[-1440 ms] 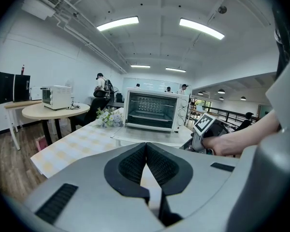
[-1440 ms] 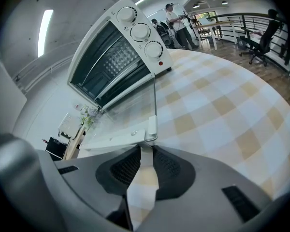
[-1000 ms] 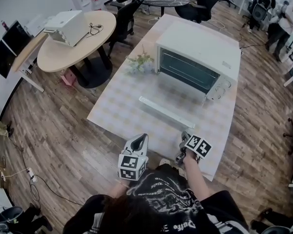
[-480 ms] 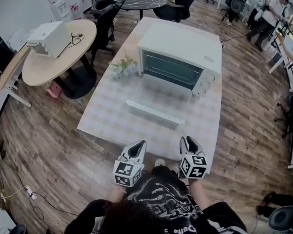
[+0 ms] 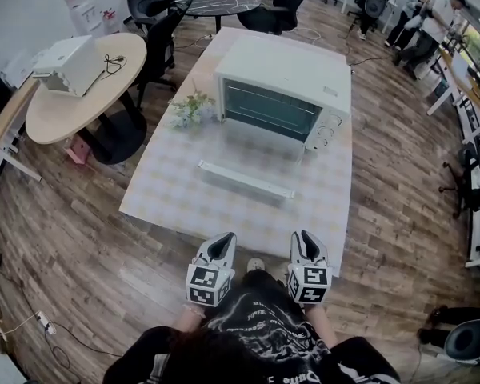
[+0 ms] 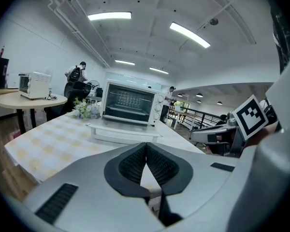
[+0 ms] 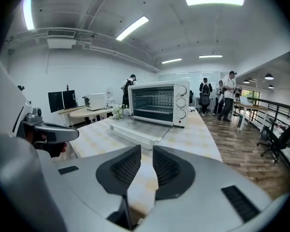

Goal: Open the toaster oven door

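The white toaster oven stands at the far end of the checked table. Its glass door lies folded down flat, with the white handle bar facing me. The oven shows ahead in the left gripper view and in the right gripper view. Both grippers hover side by side at the table's near edge, well short of the door. My left gripper is shut and empty. On my right gripper the jaws have just been closing and stand a narrow gap apart, with nothing between them.
A small bunch of flowers sits left of the oven. A round table with a white appliance stands at the left, with office chairs behind. People stand at the far right. Wood floor surrounds the table.
My right gripper has rolled upright and risen beside the left one, and its jaws have narrowed. The left gripper has shifted slightly. The oven sits further up the view.
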`<state>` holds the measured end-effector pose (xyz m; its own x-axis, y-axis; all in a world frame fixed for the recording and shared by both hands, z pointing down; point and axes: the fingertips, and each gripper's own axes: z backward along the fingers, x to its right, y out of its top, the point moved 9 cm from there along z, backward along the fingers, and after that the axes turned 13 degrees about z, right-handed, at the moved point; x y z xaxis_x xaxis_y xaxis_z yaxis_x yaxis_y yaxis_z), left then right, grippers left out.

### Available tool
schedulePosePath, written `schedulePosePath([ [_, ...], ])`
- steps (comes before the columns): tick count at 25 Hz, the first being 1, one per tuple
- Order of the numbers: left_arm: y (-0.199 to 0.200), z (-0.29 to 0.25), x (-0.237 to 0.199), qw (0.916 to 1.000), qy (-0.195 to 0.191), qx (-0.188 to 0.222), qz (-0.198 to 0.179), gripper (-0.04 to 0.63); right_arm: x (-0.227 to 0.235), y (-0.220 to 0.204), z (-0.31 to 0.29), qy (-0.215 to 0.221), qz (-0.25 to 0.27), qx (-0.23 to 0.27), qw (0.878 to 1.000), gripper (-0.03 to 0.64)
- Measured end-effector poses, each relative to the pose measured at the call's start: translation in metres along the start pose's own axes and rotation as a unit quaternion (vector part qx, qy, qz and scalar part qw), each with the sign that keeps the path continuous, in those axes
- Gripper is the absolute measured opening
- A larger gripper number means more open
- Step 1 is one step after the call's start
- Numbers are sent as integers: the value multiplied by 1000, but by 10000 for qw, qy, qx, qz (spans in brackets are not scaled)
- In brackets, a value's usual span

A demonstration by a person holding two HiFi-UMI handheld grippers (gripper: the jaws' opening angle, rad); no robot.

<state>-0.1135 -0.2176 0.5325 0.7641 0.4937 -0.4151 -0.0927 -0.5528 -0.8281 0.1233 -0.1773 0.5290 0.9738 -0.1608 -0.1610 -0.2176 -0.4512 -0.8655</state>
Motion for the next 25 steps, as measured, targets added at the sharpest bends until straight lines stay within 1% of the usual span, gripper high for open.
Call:
schedulePosePath([
  [4,-1,9,3,9999,-92,-26,-95,20,-5,0,12,-254,39,49,9997,63],
  [7,-3,14,5,9998,-114,-39,-137,20,-9,1,18,-397,58,78,9992,14],
  [12,-7,17,8,9996,-119,-102,-238,20,-12,-2,22,-446,103,0,9990,9],
  [16,-10,20,8,9994,-134,-157,-295,20,-17,-4,23,-414,47,-50,9991,8],
  [25,-7,19,11,9992,-165,-151,-344,20,-20,0,21,-315,159,-50,9994,8],
])
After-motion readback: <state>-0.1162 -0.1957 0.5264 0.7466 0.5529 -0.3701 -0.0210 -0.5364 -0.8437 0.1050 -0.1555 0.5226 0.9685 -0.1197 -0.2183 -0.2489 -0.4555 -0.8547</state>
